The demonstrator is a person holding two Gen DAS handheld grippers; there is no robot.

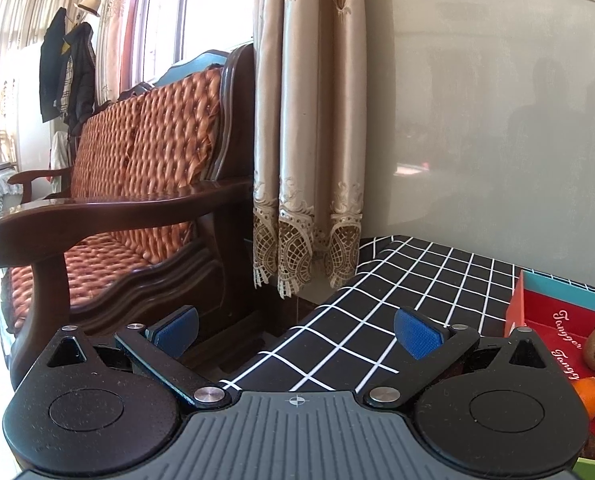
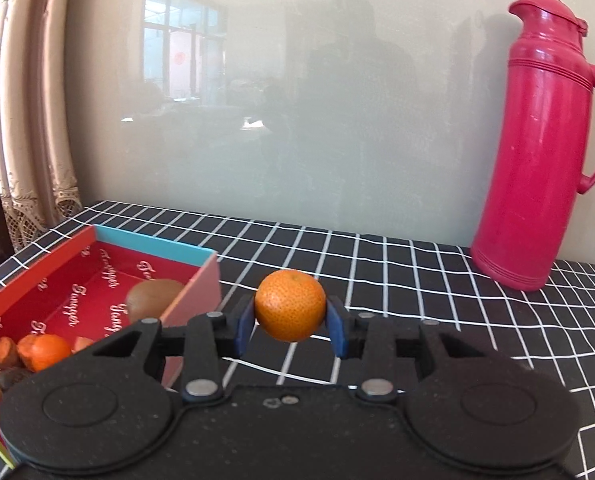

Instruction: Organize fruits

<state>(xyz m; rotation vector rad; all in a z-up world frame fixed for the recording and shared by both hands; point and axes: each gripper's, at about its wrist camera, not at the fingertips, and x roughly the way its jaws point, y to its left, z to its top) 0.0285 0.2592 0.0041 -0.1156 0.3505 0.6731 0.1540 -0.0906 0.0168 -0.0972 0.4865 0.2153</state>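
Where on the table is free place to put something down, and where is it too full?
Free: the checked tablecloth between the red box and the pink thermos, and the strip left of the box, toward the curtain. Crowded: the box's near end, with oranges and a kiwi. The right gripper holds an orange.

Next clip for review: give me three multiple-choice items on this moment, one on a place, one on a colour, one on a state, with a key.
1. Where does the brown fuzzy kiwi lie?
A. inside the red cardboard box
B. on the checked tablecloth
C. beside the flask

2. What colour is the tall plastic thermos flask?
A. blue
B. pink-red
C. green

3. What is the right claw doing?
A. hanging open and empty
B. gripping the round orange mandarin
C. gripping a kiwi

Key: 1 A, it sits between the box walls. 2 B, the whole body is pink-red. 3 B, both blue pads press the mandarin's sides above the cloth.
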